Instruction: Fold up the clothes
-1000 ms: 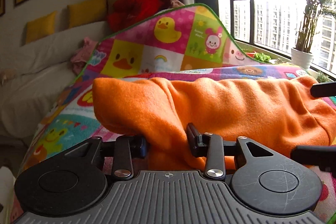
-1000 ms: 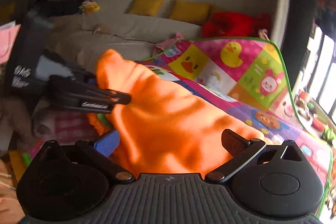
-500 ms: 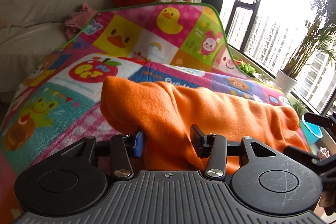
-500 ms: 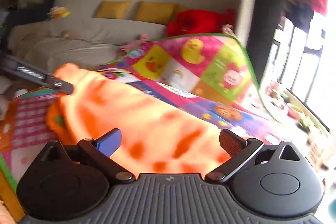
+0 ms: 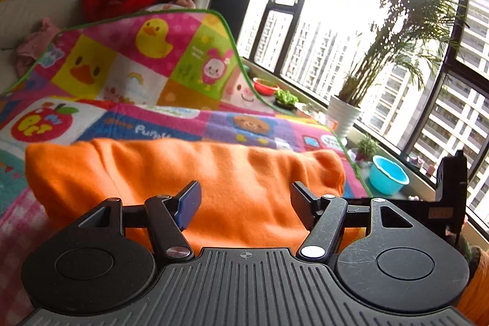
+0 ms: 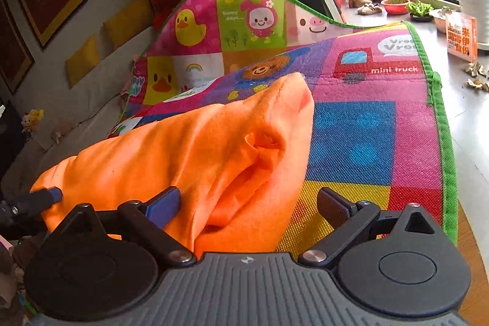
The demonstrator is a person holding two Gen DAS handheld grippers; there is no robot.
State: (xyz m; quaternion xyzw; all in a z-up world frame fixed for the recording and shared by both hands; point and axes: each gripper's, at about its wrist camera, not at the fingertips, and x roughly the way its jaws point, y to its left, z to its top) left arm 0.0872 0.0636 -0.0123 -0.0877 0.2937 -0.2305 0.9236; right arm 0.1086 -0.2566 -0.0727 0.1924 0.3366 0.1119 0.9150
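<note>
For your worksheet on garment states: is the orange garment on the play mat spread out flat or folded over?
Folded over. The orange garment lies as a long doubled bundle on the play mat, and the right wrist view shows layers at its end.

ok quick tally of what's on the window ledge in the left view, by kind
potted plants: 3 (tall palm, small red-leaved one, low tray of greens)
bowls: 2 (blue, red)
total: 5

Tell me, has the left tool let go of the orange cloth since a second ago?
Yes. The left tool was pinched on the orange cloth; now its fingers stand wide apart, with the cloth lying on the play mat.
</note>
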